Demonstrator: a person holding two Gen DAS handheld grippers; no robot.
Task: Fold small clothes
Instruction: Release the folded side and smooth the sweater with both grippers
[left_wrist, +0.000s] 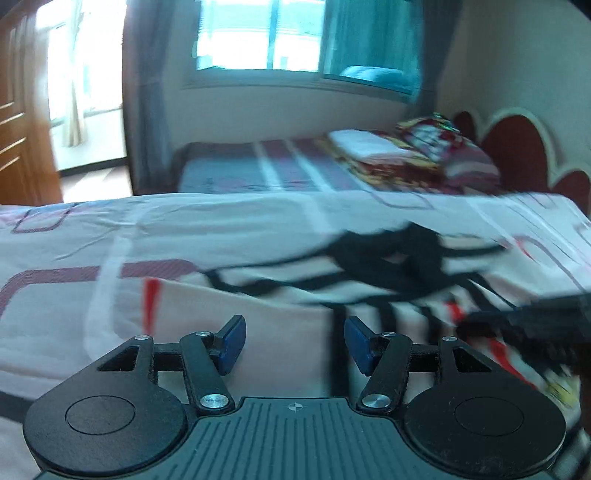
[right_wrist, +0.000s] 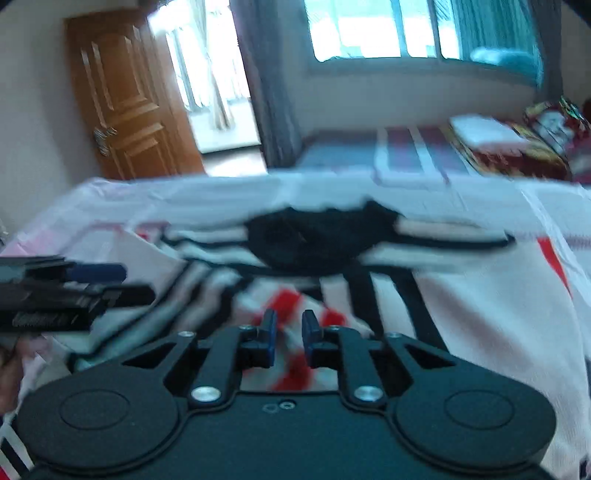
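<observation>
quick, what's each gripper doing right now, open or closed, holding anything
Left gripper: open, holding nothing.
Right gripper: jaws narrowly apart over the white garment; grip cannot be told.

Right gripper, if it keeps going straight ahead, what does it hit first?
Most likely the white shirt spread on the bed: the right gripper points low across its red print toward the black collar. Blur makes depth uncertain.

The left gripper (left_wrist: 294, 341) is level with its blue pads spread wide apart, while the right gripper (right_wrist: 289, 338), at its 3 o'clock, shows jaws narrowed to a slim gap with nothing visibly clamped between them.
</observation>
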